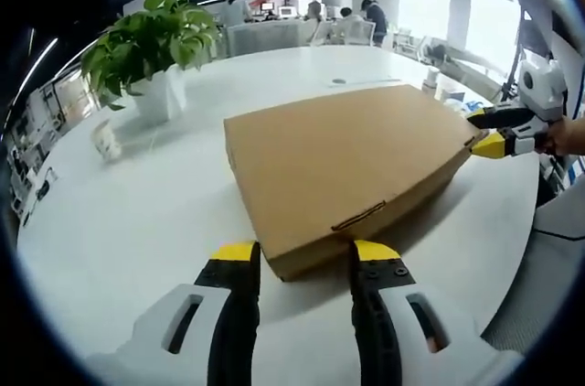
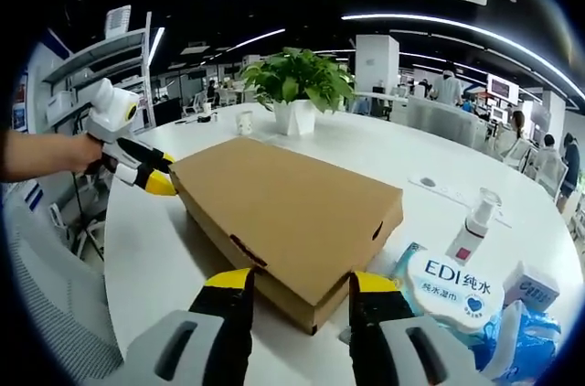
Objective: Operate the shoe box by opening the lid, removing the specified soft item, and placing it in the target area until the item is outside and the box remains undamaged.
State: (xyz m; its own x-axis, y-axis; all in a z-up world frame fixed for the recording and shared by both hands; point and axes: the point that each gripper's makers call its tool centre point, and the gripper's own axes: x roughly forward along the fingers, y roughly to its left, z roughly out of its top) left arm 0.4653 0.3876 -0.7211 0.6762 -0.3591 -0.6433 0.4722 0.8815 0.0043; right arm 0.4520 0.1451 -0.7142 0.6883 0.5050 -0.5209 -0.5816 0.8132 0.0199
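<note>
We see a closed brown cardboard box (image 1: 352, 171) lying flat on a white round table (image 1: 137, 221), near the table's edge. No printing is legible on the box.

The left gripper (image 1: 306, 258) has its jaws spread, their yellow tips set either side of one box corner. The right gripper (image 2: 299, 284) likewise has its jaws spread, straddling the opposite end of the box; no pinch is visible at either gripper.

In the right gripper view, a pack of wipes (image 2: 457, 293) lies beside the box near the table edge. Its round label reads "EDI" with Chinese characters; the smaller print is not legible. A pump bottle (image 2: 473, 219) stands just behind it.

A potted plant (image 1: 151, 52) in a white pot stands toward the far side of the table, with a paper cup (image 1: 107, 141) near it.
</note>
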